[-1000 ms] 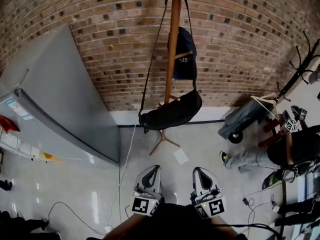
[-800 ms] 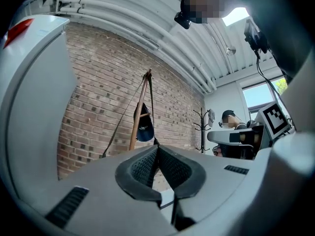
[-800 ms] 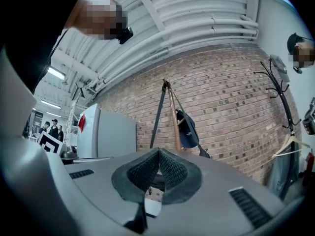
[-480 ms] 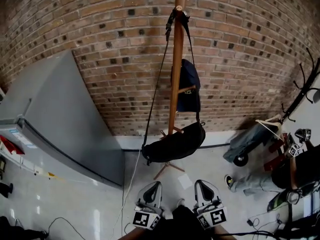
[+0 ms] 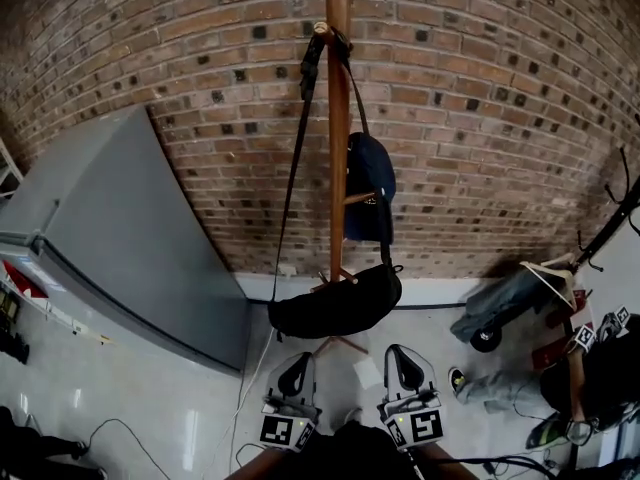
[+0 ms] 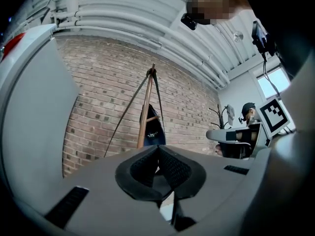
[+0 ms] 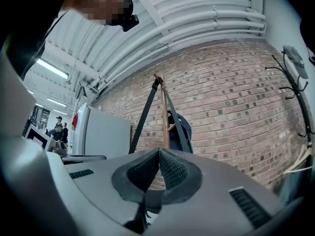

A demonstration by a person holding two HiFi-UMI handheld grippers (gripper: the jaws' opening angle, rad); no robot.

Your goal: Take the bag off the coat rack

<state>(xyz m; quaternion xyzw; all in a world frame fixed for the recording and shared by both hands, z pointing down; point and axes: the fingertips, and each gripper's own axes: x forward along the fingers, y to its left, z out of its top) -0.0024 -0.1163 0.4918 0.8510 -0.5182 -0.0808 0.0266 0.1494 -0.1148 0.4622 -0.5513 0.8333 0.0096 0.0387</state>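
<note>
- Starting nearest, the left gripper and right gripper sit side by side at the bottom of the head view, well short of the rack. Each has its jaws pressed together, with nothing between them.
- Beyond them the bag hangs low against the rack's pole, near its feet and clear of the floor. It is black and crescent-shaped, and it sags in the middle.
- It looks like soft fabric, so it should fold and swing rather than keep its shape. Its weight seems light to moderate, though what is inside cannot be told.
- Its strap rises from both ends of the bag to the pole's top, where it loops over a peg. It is flat webbing, drawn straight by the bag's weight.
- The strap close under the peg looks like the best place to hold. The jaws would have to open first, then pinch the webbing firmly, since it is thin and may slide.
- The loop must be lifted up and over the peg, not pulled outward. The other gripper could steady the bag's body, which would likely swing into the pole once free.
- A dark cap hangs on a lower peg just beside the strap's right run, so the strap could drag on it.
- Farthest back are the brick wall and a grey fridge on the left.
</note>
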